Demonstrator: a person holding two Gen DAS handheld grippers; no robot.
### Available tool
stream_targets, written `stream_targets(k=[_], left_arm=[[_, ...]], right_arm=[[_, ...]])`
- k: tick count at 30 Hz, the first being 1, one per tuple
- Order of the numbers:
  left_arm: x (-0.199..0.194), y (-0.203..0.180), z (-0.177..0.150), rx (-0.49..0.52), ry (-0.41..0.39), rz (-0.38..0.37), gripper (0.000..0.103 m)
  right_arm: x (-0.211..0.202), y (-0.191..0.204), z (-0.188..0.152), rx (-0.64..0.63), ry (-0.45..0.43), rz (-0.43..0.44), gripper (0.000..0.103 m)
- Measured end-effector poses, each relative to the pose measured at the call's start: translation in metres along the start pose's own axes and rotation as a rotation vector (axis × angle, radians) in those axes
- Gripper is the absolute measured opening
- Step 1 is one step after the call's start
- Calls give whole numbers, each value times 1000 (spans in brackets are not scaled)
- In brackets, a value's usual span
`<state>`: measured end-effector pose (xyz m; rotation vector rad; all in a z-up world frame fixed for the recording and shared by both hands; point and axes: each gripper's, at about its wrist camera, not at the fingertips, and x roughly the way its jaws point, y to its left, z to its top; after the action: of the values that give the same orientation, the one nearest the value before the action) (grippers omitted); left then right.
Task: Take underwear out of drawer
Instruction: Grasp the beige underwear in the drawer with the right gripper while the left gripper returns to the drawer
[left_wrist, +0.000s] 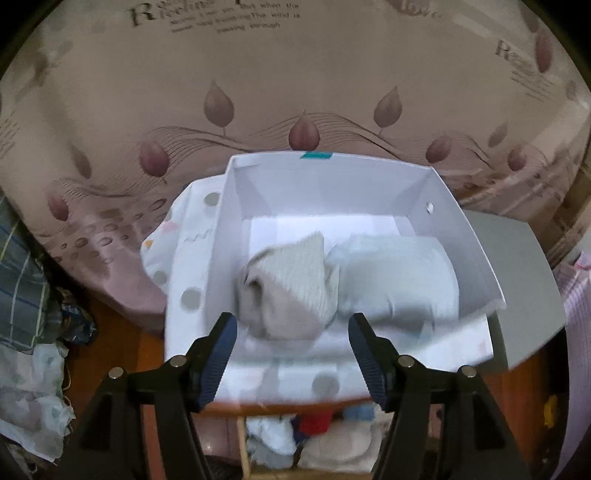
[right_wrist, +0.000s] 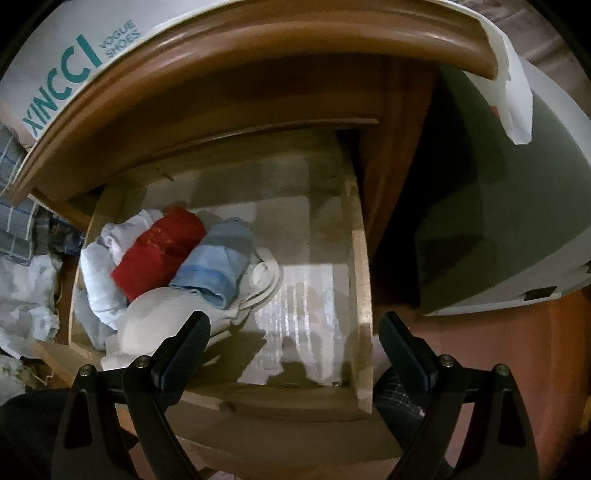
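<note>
The wooden drawer (right_wrist: 364, 258) is pulled open below the cabinet top. In its left half lie folded underwear: a red piece (right_wrist: 159, 251), a light blue piece (right_wrist: 218, 262) and white pieces (right_wrist: 162, 325). My right gripper (right_wrist: 295, 332) is open and empty, above the drawer's front right. In the left wrist view an open white shoe box (left_wrist: 469, 236) stands on the cabinet top and holds a beige folded piece (left_wrist: 291, 288) and a white folded piece (left_wrist: 399, 280). My left gripper (left_wrist: 291, 332) is open and empty, just in front of the beige piece. The drawer's contents (left_wrist: 314, 424) show below the box.
A bed with a pink leaf-print cover (left_wrist: 258, 92) lies behind the box. Crumpled clothes (left_wrist: 29, 387) are piled on the floor at left. A grey-white box (right_wrist: 517, 221) stands right of the cabinet. The shoe box lid (left_wrist: 184, 277) lies under the box.
</note>
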<state>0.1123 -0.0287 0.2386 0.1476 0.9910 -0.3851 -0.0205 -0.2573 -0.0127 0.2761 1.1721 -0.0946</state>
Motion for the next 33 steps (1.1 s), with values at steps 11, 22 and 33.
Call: stream_targets(k=[11,22,33], left_arm=[[-3,45,-137,-3,92,66,66],[76,73,-202,-143,200,82,66],[112,105,-222,-255,241,77,66]], right_arm=[[-9,28,3,-73,103,61,92],[14,87,16,-15,256,93,96],[69,112,19,25,384,19,101]])
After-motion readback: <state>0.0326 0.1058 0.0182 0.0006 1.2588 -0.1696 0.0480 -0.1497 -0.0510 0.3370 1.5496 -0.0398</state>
